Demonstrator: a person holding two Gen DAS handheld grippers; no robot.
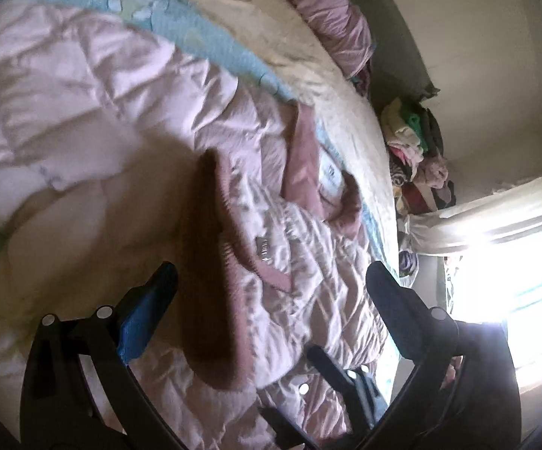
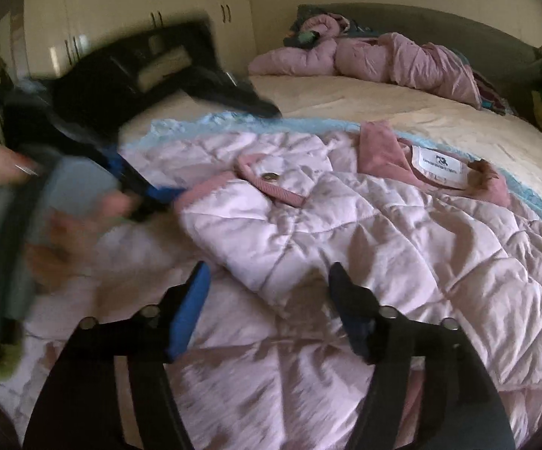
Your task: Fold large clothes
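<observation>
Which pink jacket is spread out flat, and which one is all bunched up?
The pink jacket with the white label lies flat nearby; the other pink jacket is bunched by the headboard.

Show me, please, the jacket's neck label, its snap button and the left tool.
neck label [image 2: 437, 168], right wrist view, middle of the white patch.
snap button [image 2: 269, 177], right wrist view, metal face.
left tool [image 2: 210, 157], right wrist view, between its fingertips.

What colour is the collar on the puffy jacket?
The collar is dusty rose pink, darker than the pale pink jacket. The right wrist view shows it best.
</observation>
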